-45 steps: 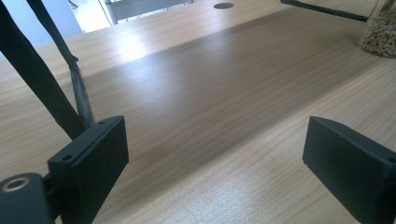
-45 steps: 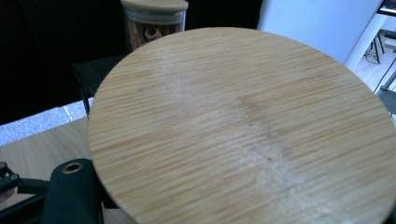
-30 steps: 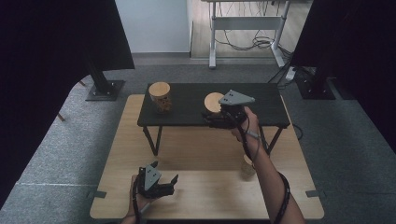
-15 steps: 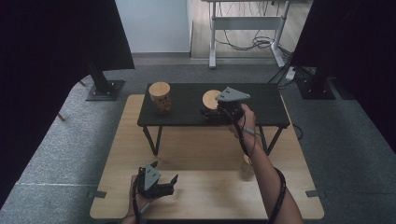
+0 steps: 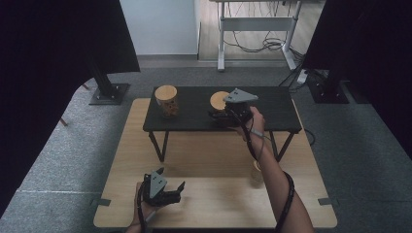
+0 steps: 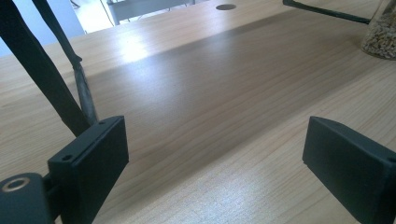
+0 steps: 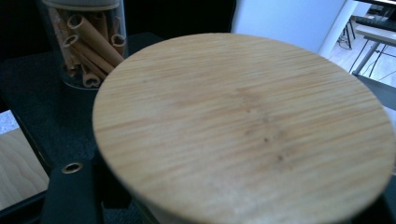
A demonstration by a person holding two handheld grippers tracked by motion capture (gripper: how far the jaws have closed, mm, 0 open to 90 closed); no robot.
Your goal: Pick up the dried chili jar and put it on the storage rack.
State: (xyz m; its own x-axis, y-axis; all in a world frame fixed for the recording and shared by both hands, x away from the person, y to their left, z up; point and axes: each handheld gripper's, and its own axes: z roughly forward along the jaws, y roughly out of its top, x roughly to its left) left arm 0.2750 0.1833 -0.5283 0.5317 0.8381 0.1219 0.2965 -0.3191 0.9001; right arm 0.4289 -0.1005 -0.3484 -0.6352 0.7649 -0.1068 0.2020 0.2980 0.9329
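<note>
A glass jar with a round bamboo lid (image 5: 219,100) stands on the low black table (image 5: 194,116). My right gripper (image 5: 221,115) reaches it from the right and is shut on its body below the lid. In the right gripper view the lid (image 7: 243,126) is very close, and one black finger (image 7: 70,196) shows under its left rim. A second lidded jar (image 5: 166,101) holding brown rolled sticks (image 7: 88,42) stands at the black table's left end. My left gripper (image 5: 177,193) rests low over the wooden table's front edge, open, with nothing between its jaws (image 6: 215,158).
The black table stands on thin legs on a larger wooden table (image 5: 145,145). A small jar of grains (image 5: 256,171) (image 6: 380,32) stands on the wood beside my right forearm. Black curtains and stand bases flank the grey carpet.
My right gripper and the lidded jar have shifted slightly farther back on the black table. The left gripper has stayed where it was.
</note>
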